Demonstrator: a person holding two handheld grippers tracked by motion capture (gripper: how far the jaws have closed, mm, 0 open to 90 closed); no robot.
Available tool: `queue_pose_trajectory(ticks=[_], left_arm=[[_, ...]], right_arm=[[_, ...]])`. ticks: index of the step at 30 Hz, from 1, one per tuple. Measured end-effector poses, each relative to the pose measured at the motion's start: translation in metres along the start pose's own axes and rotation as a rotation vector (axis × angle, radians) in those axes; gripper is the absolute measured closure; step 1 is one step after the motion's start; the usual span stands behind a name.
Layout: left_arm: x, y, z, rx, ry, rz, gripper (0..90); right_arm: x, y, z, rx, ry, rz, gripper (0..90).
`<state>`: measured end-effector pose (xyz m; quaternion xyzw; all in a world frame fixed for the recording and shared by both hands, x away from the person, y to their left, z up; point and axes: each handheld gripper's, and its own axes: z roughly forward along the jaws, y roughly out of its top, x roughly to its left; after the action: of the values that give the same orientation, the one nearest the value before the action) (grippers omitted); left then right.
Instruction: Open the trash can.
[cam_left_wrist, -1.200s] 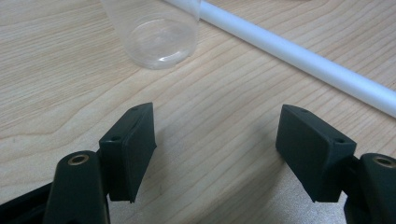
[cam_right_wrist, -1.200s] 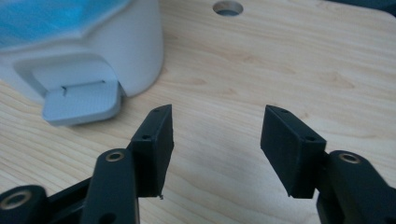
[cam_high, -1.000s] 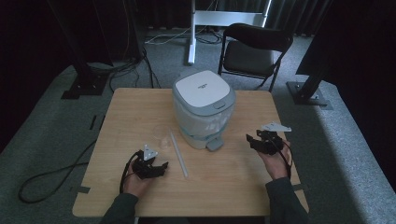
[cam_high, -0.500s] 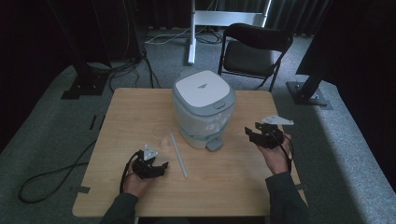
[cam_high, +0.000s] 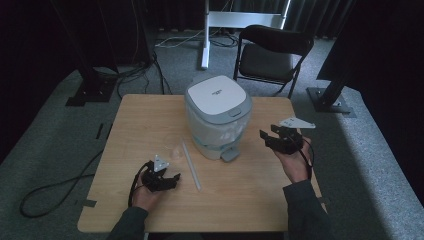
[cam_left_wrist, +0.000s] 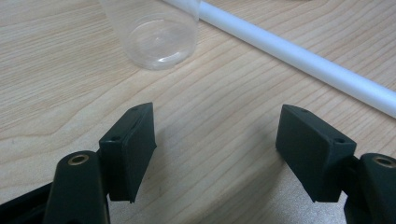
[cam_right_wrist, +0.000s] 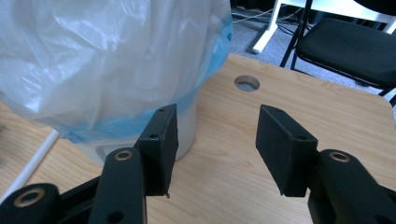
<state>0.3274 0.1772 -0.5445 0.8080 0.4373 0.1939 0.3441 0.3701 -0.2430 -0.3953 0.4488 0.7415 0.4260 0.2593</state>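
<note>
Seemingly the person is approaching the pedal bin (cam_high: 218, 116), which is standing mid-bench with its lid down and a clear liner bag (cam_right_wrist: 107, 56) draping over its sides; whatever lies inside is hidden. Hovering beside the bin's right flank, the right gripper (cam_high: 272, 138) is keeping its jaws partly open and empty. Resting low over the bench (cam_high: 145, 125), the left gripper (cam_high: 170, 179) is gaping wide and empty, facing an empty clear cup (cam_left_wrist: 156, 32) and a white rod (cam_left_wrist: 299, 56). Next, probably, comes pressing the pedal or lifting the lid.
</note>
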Motion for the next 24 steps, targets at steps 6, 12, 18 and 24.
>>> queue_pose_trajectory(ticks=[6,12,18,24], left_arm=[[0.000,0.000,0.000,0.001,-0.001,0.000,28.5],[0.000,0.000,0.000,0.000,-0.001,0.000,28.5],[0.000,0.000,0.000,0.000,-0.001,0.001,28.5],[0.000,0.000,0.000,0.000,-0.001,0.000,28.5]], right_arm=[[0.003,0.008,-0.003,-0.015,0.014,-0.011,49.6],[0.008,0.018,-0.006,-0.041,0.033,-0.023,53.3],[0.013,0.027,-0.007,-0.055,0.054,-0.032,56.8],[0.017,0.035,-0.008,-0.074,0.074,-0.041,57.3]])
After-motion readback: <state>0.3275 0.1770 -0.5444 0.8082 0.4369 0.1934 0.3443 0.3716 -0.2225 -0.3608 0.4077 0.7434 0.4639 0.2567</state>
